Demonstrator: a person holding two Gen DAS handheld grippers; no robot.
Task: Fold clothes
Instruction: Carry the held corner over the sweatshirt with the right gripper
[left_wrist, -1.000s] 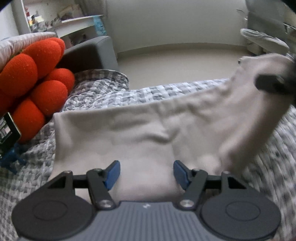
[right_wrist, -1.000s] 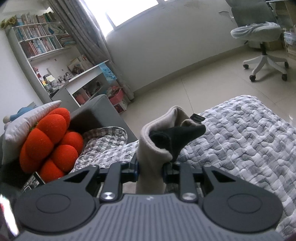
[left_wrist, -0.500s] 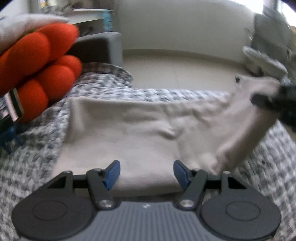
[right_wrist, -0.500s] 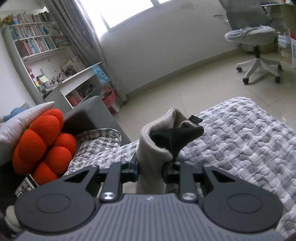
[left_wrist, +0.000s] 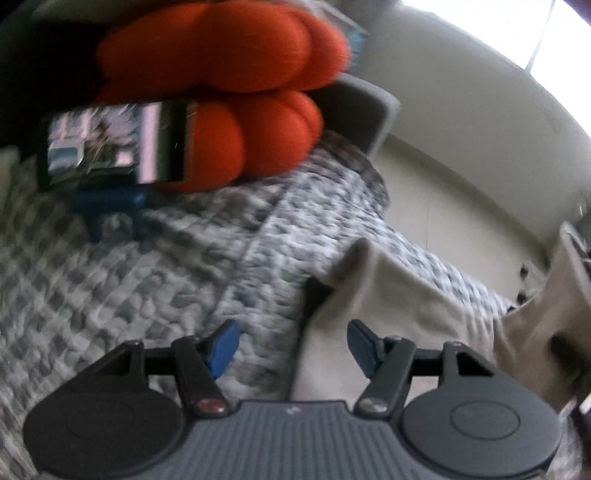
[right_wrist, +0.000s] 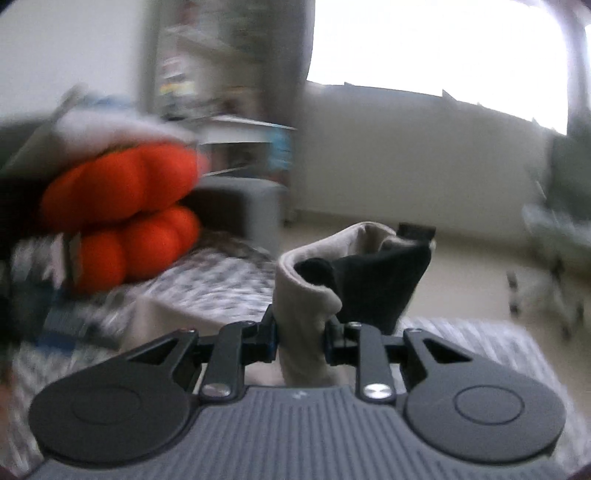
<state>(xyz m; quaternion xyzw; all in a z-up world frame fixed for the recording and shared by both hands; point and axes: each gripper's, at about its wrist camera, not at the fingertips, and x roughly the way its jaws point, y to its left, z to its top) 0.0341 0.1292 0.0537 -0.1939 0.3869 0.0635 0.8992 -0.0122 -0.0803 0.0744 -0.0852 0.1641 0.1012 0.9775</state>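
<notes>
A home, a lived-in bedroom or living room. A grey-and-white quilt (left_wrist: 155, 266) covers the near surface, with an orange cushion (left_wrist: 236, 92) at the far left against a grey sofa arm (right_wrist: 236, 206). Farther off stand blurred bookshelves (right_wrist: 177, 74), a white desk (right_wrist: 243, 129) and a bright window (right_wrist: 436, 48). A swivel chair (right_wrist: 554, 236) stands on the pale floor (right_wrist: 469, 273) at far right.

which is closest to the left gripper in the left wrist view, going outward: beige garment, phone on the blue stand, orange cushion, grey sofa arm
From the left gripper:
1. Beige garment, its edge between the open fingers, spreading right.
2. Phone on its blue stand, upper left.
3. Orange cushion, right behind the phone.
4. Grey sofa arm, behind the cushion, by the floor.
</notes>
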